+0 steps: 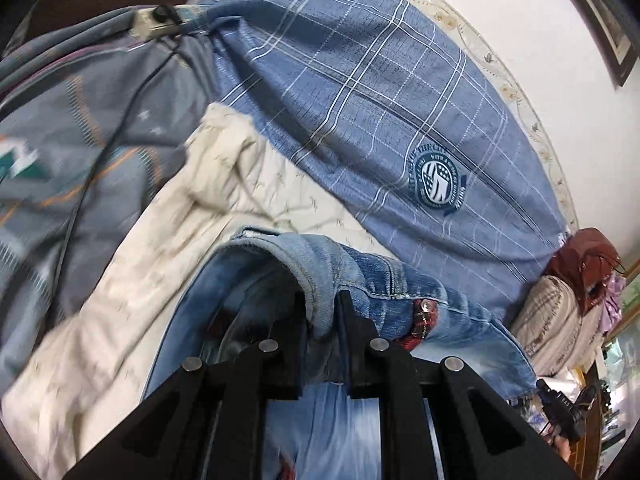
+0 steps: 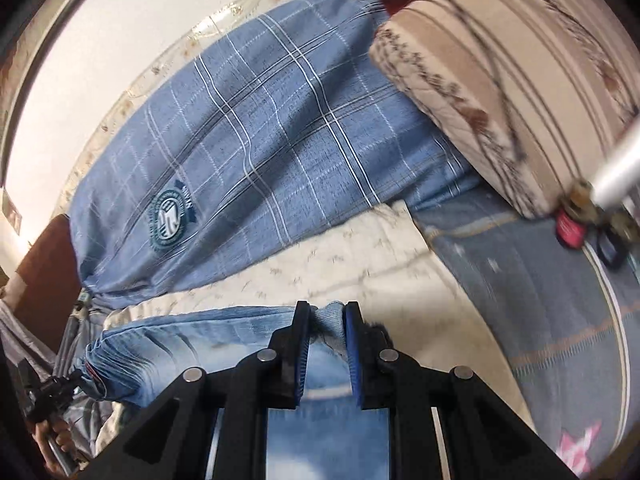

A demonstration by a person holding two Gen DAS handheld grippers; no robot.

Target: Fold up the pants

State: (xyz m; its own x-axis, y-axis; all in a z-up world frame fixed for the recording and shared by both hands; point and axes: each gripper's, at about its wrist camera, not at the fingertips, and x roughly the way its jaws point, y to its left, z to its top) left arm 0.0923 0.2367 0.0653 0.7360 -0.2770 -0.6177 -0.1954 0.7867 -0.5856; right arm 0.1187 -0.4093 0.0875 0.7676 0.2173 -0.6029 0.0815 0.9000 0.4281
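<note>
Left wrist view: the left gripper [image 1: 322, 308] has its jaws closed narrow on a bunched hem or waistband edge of the blue jeans [image 1: 384, 280], which spread from the centre toward 4 o'clock over a cream quilt [image 1: 132, 280]. A red patterned lining shows at 4 o'clock of the grip. A blue plaid pillow [image 1: 360, 100] lies at 12 o'clock, a grey patterned sheet [image 1: 80, 128] at 9 o'clock. The other handheld device shows small at 4 o'clock.

Right wrist view: the right gripper [image 2: 326, 320] pinches a fold of the denim between its jaws; the jeans [image 2: 180, 340] stretch away to 9 o'clock across the cream quilt [image 2: 360, 256]. A beige striped pillow [image 2: 500, 80] sits at 2 o'clock.

Judging by this, both ends are gripped and the garment looks lifted and stretched; the fold itself seems barely begun, with laying and doubling over left.
</note>
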